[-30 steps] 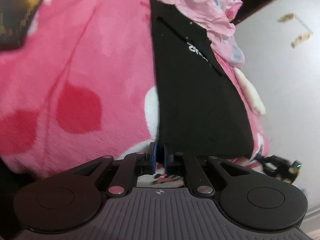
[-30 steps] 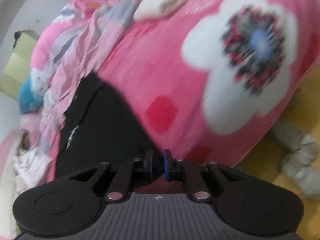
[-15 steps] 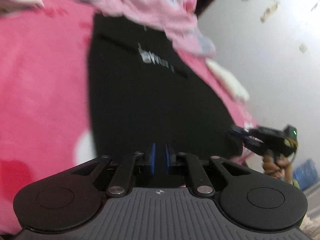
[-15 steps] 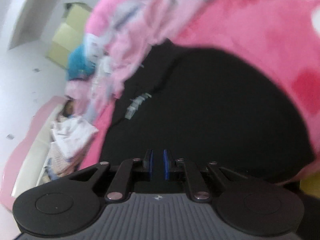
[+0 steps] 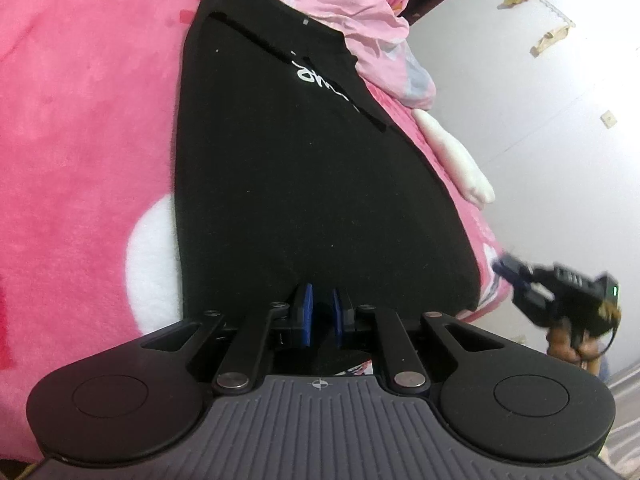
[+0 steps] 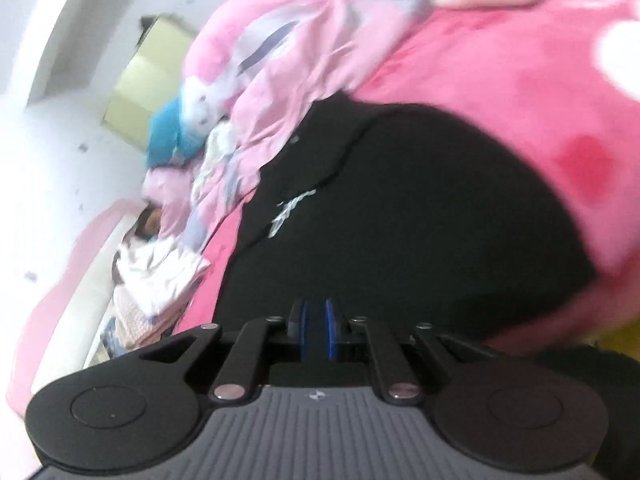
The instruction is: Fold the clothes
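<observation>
Both sets of tongs are seen nearly closed, left tongs (image 5: 320,312) and right tongs (image 6: 316,328), each with a narrow gap; whether fabric is pinched can't be told. The black garment (image 5: 300,168) is spread flat on the bed's pink blanket (image 5: 80,120), its near hem right by both tongs. Crumpled pink bedding (image 5: 348,4) is piled past its far end.
</observation>
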Tool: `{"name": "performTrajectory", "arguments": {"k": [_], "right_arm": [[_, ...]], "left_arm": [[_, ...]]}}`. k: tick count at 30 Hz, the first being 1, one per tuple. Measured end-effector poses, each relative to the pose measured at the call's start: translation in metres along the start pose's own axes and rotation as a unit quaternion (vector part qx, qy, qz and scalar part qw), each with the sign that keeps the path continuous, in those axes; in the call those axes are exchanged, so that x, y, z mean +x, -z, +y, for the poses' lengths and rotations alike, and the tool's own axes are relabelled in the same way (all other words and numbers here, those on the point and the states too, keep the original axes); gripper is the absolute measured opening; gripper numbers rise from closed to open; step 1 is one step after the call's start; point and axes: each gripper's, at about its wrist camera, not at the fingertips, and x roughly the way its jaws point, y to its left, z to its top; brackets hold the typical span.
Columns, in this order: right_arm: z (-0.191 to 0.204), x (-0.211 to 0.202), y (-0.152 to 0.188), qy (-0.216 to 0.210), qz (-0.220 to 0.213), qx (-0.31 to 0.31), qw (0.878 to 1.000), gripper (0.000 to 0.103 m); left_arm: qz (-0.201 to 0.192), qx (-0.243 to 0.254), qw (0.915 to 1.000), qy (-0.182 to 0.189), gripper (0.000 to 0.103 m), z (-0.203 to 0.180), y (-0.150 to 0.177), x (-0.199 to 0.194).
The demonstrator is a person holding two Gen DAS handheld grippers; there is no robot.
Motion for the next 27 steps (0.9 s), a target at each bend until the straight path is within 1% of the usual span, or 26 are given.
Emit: {"name": "performTrajectory", "arguments": {"k": [2,3,5,7,10,12,14,15,16,18,20,23,27], "right_arm": [[0.005,0.025,0.001,-0.007,0.014,-0.002,1.000,0.010],[0.002,0.035,0.003,-0.009,0.021,0.006,1.000,0.011],[-0.007,0.048,0.014,-0.027,0.038,0.036,0.998,0.011],[-0.015,0.050,0.032,-0.032,0.064,0.062,0.995,0.011],[-0.014,0.053,0.061,-0.031,0.106,0.076,0.991,0.011],[-0.008,0.053,0.082,-0.023,0.142,0.077,0.987,0.014],[0.006,0.052,0.097,-0.017,0.164,0.063,0.984,0.014],[0.016,0.052,0.100,-0.012,0.166,0.048,0.985,0.014],[0.027,0.051,0.099,-0.007,0.159,0.028,0.987,0.014],[0.049,0.052,0.090,0.002,0.138,-0.013,0.990,0.015],[0.066,0.060,0.078,0.002,0.122,-0.040,0.992,0.017],[0.081,0.080,0.069,-0.008,0.126,-0.056,0.990,0.017],[0.089,0.112,0.076,0.004,0.151,-0.078,0.985,0.017]], "left_arm": [[-0.004,0.001,1.0000,-0.005,0.011,-0.001,0.002,-0.002],[-0.005,0.002,1.0000,-0.007,0.011,-0.002,0.004,-0.003],[-0.009,0.007,0.9999,-0.007,0.011,-0.002,0.006,-0.004],[-0.012,0.014,0.9998,-0.006,0.012,-0.001,0.008,-0.006],[-0.018,0.022,0.9996,0.004,0.012,0.001,0.011,-0.005],[-0.020,0.027,0.9994,0.012,0.013,0.003,0.012,-0.006],[-0.018,0.030,0.9992,0.020,0.013,0.005,0.012,-0.007],[-0.017,0.032,0.9990,0.024,0.014,0.006,0.012,-0.007],[-0.017,0.034,0.9989,0.027,0.014,0.007,0.012,-0.008],[-0.016,0.038,0.9986,0.033,0.014,0.008,0.012,-0.007],[-0.016,0.041,0.9984,0.036,0.014,0.008,0.012,-0.007],[-0.015,0.045,0.9982,0.036,0.014,0.008,0.012,-0.007],[-0.014,0.050,0.9980,0.036,0.014,0.007,0.012,-0.007]]}}
